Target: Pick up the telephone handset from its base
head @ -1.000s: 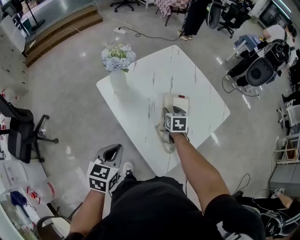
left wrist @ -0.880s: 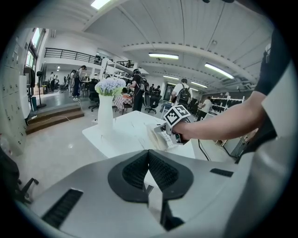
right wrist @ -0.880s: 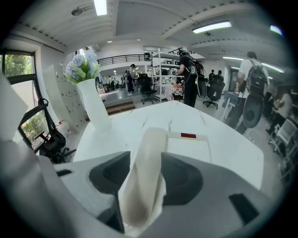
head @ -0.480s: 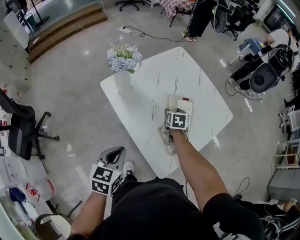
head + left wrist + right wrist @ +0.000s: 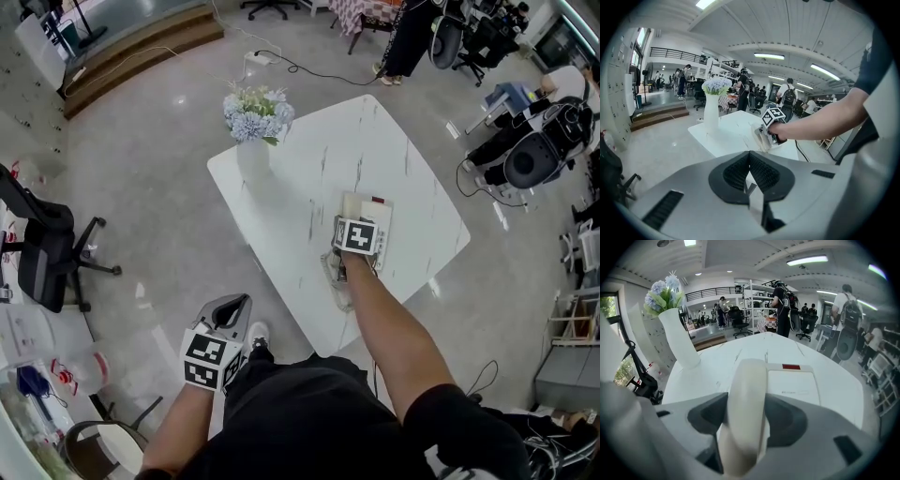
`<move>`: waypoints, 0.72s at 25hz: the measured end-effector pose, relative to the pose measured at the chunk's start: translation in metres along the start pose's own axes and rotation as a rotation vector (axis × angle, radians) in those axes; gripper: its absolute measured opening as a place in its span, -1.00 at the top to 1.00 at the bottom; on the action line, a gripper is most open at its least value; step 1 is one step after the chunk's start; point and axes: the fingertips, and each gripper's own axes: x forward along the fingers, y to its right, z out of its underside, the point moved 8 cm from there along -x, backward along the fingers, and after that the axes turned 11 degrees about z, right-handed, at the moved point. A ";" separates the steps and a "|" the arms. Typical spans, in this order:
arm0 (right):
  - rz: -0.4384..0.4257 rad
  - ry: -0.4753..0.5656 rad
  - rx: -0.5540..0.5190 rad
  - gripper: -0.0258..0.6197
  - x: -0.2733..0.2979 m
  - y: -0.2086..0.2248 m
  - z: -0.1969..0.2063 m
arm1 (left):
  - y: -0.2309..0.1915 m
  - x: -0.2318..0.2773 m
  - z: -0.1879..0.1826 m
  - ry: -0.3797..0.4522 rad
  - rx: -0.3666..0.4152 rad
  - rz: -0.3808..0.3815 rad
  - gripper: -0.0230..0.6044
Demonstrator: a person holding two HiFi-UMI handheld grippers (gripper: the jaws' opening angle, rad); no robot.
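One table (image 5: pixel 412 169), one vase (image 5: pixel 251 159), one telephone base (image 5: pixel 377 214), one handset (image 5: pixel 747 376), two tools (image 5: pixel 750 171) (image 5: pixel 746 399)

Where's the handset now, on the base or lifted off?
On the base, it seems: in the right gripper view the handset lies close along its left side, far end down against it.

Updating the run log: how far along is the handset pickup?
Done: right gripper straddles the handset, jaws just opened wide around it. In hand: lining up; no squeeze yet. To do: close, lift it off the base, where it still lies. Left gripper shut, idle.
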 end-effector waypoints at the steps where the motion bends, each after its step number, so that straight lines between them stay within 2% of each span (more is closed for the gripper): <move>1: 0.001 -0.002 0.000 0.20 0.000 0.000 0.000 | 0.000 0.000 0.000 0.002 -0.004 0.001 0.92; 4: -0.008 -0.018 0.014 0.20 0.000 0.001 -0.001 | -0.002 -0.002 0.001 0.014 -0.026 0.006 0.92; 10: -0.077 -0.060 0.119 0.24 -0.001 0.010 -0.002 | -0.003 -0.005 0.000 0.029 -0.065 0.025 0.92; 18: -0.115 -0.040 0.111 0.24 -0.018 0.010 0.003 | -0.002 -0.002 -0.002 0.027 -0.045 0.044 0.92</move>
